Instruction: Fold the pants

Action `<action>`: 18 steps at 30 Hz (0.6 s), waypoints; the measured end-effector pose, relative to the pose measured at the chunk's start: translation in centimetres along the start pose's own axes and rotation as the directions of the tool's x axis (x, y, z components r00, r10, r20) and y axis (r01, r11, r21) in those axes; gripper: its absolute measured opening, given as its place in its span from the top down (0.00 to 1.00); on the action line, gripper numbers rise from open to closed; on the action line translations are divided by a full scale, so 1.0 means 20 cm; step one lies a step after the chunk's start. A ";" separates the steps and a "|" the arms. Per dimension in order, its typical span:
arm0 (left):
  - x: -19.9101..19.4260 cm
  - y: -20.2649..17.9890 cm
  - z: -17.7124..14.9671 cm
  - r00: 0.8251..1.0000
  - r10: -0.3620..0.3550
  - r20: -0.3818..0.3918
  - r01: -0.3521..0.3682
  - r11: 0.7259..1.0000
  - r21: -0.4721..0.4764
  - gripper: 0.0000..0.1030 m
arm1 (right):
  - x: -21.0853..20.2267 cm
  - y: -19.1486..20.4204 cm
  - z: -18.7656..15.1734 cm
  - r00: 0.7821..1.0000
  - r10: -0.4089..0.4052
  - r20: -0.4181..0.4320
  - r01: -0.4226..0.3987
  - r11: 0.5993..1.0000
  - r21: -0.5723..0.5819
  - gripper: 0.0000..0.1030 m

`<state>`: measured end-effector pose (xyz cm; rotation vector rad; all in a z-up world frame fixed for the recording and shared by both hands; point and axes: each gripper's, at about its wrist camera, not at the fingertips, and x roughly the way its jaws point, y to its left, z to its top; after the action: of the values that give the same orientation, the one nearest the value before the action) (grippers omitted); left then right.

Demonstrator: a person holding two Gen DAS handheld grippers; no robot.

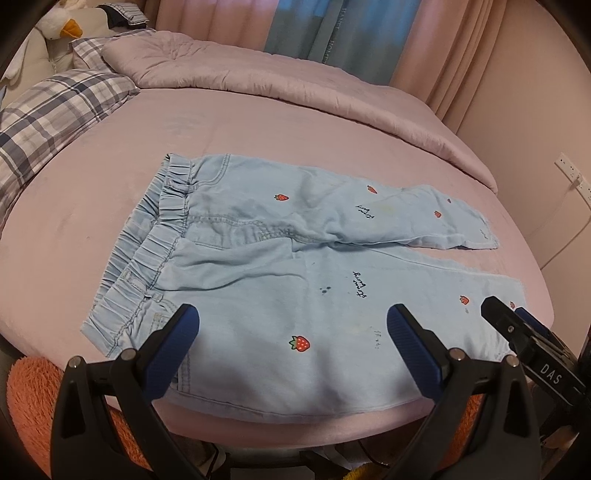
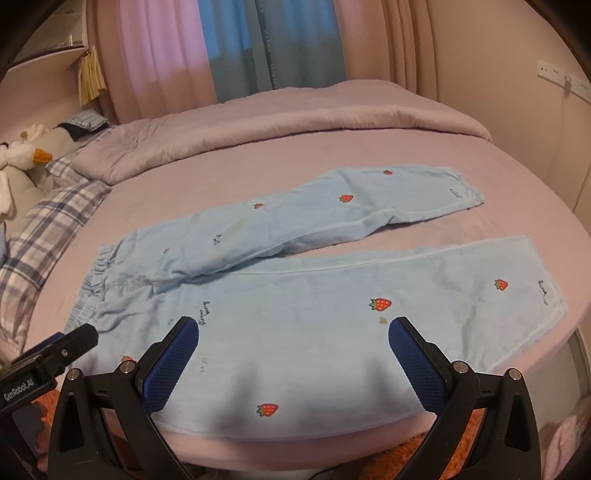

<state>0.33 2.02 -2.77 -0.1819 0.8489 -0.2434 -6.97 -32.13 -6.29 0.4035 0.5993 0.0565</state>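
Light blue pants with strawberry prints lie flat on the pink bed, waistband to the left, both legs spread to the right. In the right wrist view the pants show both legs with the hems at the right. My left gripper is open and empty, above the near leg close to the waist. My right gripper is open and empty, above the middle of the near leg. The right gripper also shows in the left wrist view; the left one shows in the right wrist view.
The bed carries a folded pink quilt at the back and plaid pillows at the left. A plush duck sits at the far left. Curtains hang behind. An orange rug lies below the bed's near edge.
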 end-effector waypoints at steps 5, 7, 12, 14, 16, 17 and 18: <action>0.00 0.00 0.00 1.000 -0.002 0.000 0.002 1.000 0.005 0.02 | 0.00 -0.01 0.00 1.000 0.006 0.018 -0.006 1.000 0.010 0.01; 0.00 0.00 0.00 1.000 -0.005 -0.003 0.005 1.000 0.003 0.02 | 0.00 -0.01 0.00 1.000 0.006 0.025 -0.006 1.000 0.011 0.01; 0.02 0.01 0.03 0.999 -0.010 -0.040 0.010 1.000 0.004 0.02 | 0.01 -0.02 0.02 1.000 -0.001 0.012 0.001 1.000 -0.002 0.01; 0.02 0.01 0.05 0.999 0.003 -0.048 -0.003 1.000 0.017 0.02 | 0.01 -0.03 0.03 1.000 -0.009 -0.005 0.009 1.000 -0.013 0.01; 0.02 0.03 0.06 0.999 0.009 -0.049 -0.008 1.000 0.022 0.03 | 0.03 -0.05 0.05 0.999 -0.026 -0.026 0.026 1.000 -0.016 0.01; 0.02 0.04 0.07 0.999 0.009 -0.047 -0.008 1.000 0.020 0.04 | 0.04 -0.06 0.05 0.999 -0.029 -0.040 0.029 1.000 -0.009 0.01; 0.01 0.04 0.08 0.999 0.007 -0.045 -0.006 1.000 0.019 0.04 | 0.05 -0.08 0.06 0.998 -0.034 -0.051 0.034 0.999 -0.005 0.01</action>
<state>1.80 2.89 -2.22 -0.1569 0.8913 -0.2501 -5.50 -33.83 -6.51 0.3887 0.6559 0.0352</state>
